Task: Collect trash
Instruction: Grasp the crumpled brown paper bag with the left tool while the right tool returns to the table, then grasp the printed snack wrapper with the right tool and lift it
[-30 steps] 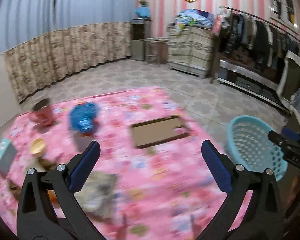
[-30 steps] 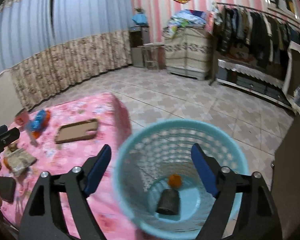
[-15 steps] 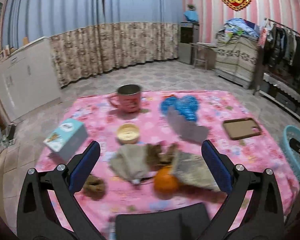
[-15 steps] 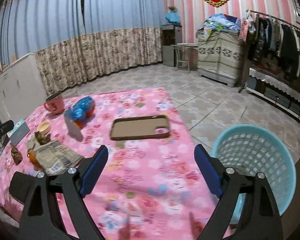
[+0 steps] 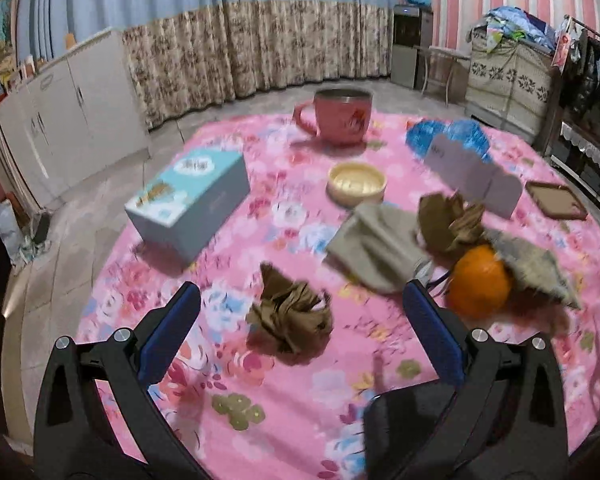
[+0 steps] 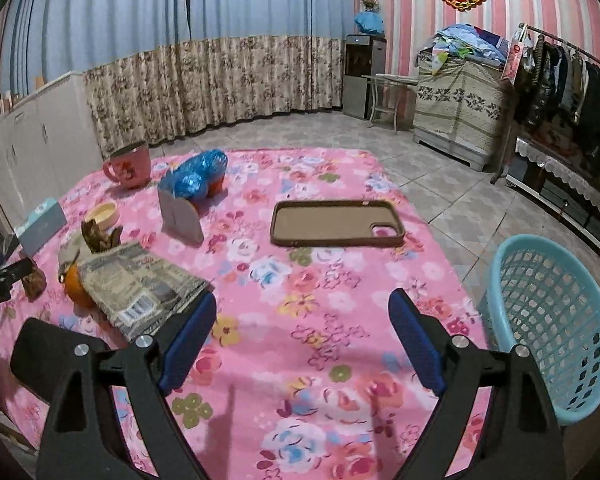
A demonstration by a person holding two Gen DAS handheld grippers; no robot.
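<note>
My left gripper [image 5: 300, 332] is open and empty, its jaws on either side of a crumpled brown paper wad [image 5: 290, 320] on the pink floral tablecloth [image 5: 260, 392]. A second brown wad [image 5: 450, 220], a grey cloth [image 5: 376, 248], an orange [image 5: 478, 286] and a crumpled newspaper [image 5: 536, 268] lie to its right. My right gripper [image 6: 302, 340] is open and empty above the cloth, left of the light blue trash basket [image 6: 556, 320]. The newspaper [image 6: 140, 284] and orange [image 6: 74, 288] also show in the right wrist view.
On the table stand a pink mug [image 5: 342, 116], a small yellow bowl [image 5: 356, 183], a teal box [image 5: 188, 202], a blue plastic bag [image 5: 446, 138], a white card [image 5: 476, 182] and a brown phone case [image 6: 336, 224]. A black object [image 5: 412, 412] lies at the near edge.
The left gripper has swung from the basket side across the table and come down close over the brown paper wad. The right gripper has moved from over the basket back to the table.
</note>
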